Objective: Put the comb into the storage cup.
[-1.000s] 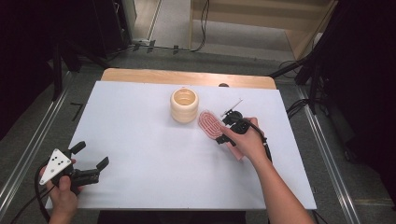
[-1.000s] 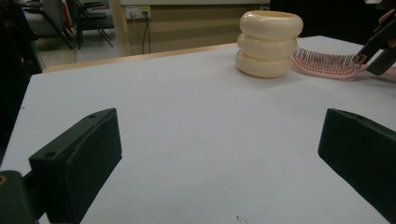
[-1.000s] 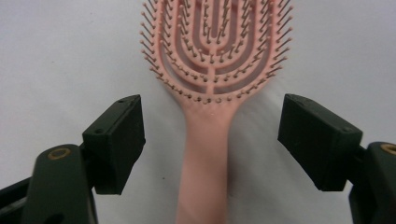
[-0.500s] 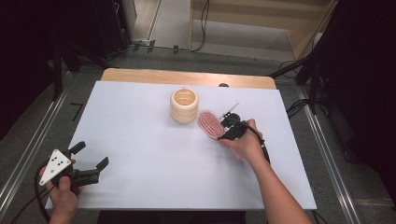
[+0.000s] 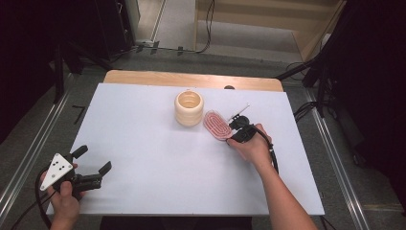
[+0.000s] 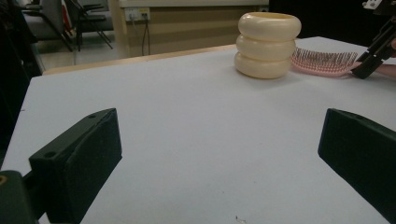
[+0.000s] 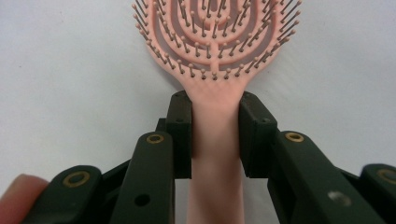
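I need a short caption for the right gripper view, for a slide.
Right gripper shut on the handle of a pink hairbrush lying bristles-up on the white table.

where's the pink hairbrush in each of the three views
High view: the pink hairbrush lies right of centre, just right of the cream ringed holder, handle in the right gripper.
Left gripper view: far upper right, bristles up, beside the holder.
Right gripper view: centre, head at top, both jaws clamped on its handle.
Shared landmark: the white table top.
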Action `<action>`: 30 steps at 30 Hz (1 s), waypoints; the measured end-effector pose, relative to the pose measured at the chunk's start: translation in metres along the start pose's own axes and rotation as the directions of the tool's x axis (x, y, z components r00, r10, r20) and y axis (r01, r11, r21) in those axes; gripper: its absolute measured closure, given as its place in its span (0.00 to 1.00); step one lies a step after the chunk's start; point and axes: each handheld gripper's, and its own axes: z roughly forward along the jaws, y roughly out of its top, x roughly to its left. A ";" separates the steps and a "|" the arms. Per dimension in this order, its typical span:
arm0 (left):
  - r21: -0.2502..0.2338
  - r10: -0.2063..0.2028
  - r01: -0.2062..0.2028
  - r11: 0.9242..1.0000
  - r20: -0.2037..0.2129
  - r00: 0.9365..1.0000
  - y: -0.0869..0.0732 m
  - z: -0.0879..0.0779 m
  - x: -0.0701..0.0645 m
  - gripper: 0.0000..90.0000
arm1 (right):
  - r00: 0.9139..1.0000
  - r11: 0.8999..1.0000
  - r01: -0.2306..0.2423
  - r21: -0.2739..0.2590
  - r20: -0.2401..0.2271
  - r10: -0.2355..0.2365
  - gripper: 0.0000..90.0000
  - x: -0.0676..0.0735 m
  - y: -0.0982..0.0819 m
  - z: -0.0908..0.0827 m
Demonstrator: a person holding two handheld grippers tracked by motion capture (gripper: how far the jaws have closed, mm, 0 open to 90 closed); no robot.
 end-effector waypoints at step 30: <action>0.001 0.000 0.000 1.000 -0.008 1.000 0.000 0.000 -0.001 0.00 | 0.998 0.966 -0.067 -0.251 -0.037 0.059 0.75 -0.005 -0.026 -0.020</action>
